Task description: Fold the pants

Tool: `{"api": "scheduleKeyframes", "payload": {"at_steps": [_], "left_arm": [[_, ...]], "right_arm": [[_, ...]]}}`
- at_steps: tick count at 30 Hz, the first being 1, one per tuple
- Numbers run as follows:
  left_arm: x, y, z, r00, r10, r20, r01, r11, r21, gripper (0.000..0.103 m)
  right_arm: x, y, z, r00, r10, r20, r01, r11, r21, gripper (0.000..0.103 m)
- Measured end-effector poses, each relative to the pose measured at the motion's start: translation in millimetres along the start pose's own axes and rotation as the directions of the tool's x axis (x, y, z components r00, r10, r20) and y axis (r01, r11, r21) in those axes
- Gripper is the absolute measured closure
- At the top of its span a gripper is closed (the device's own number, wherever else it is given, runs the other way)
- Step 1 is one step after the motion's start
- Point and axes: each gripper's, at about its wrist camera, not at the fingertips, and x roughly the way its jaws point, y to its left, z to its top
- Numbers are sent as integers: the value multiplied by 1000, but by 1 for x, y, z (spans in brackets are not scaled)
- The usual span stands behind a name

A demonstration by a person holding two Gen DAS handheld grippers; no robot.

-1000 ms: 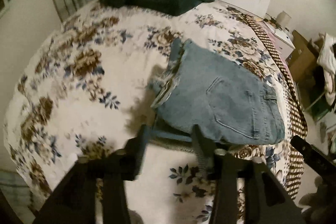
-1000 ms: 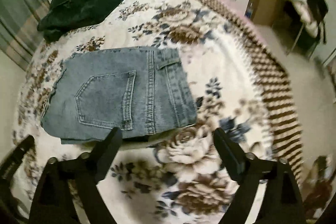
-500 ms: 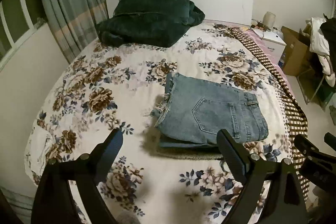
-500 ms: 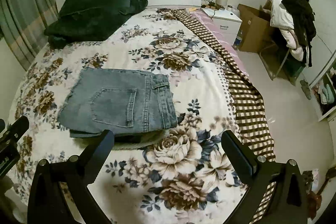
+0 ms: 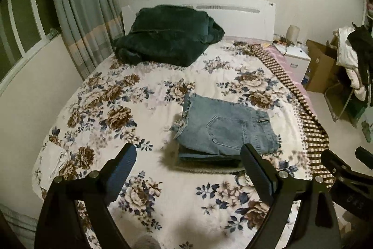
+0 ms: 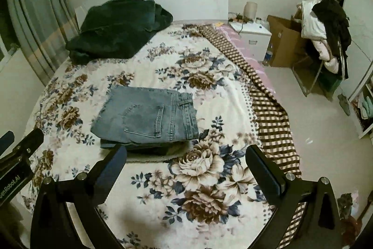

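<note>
The light blue jeans (image 5: 223,130) lie folded in a compact stack on the floral bedspread (image 5: 112,109), back pocket up. They also show in the right wrist view (image 6: 149,118). My left gripper (image 5: 188,165) is open and empty, raised above the bed in front of the jeans. My right gripper (image 6: 186,167) is open and empty too, raised in front of the jeans. Neither gripper touches the jeans.
A dark green blanket (image 5: 167,36) is heaped by the white headboard (image 5: 233,8). A checkered cloth (image 6: 268,109) runs along the bed's right edge. A nightstand (image 6: 254,36), a cardboard box (image 6: 282,41) and a chair piled with clothes (image 6: 326,32) stand at the right. Curtains (image 5: 77,15) hang at the left.
My left gripper has opened and let go of the jeans. Both grippers have drawn back and up from the bed, so the jeans look smaller and farther away.
</note>
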Motion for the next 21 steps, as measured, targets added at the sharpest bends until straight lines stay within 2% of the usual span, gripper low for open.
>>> {"api": "scheduleKeyframes", "payload": {"at_steps": [11, 21], "left_arm": [[-131, 12, -29, 997, -10, 72, 12, 1000, -19, 12], [-230, 46, -49, 986, -50, 157, 51, 999, -2, 12]], "right_arm": [[-150, -2, -37, 997, 18, 82, -14, 999, -46, 0], [-293, 8, -100, 983, -7, 183, 13, 999, -30, 0]]}}
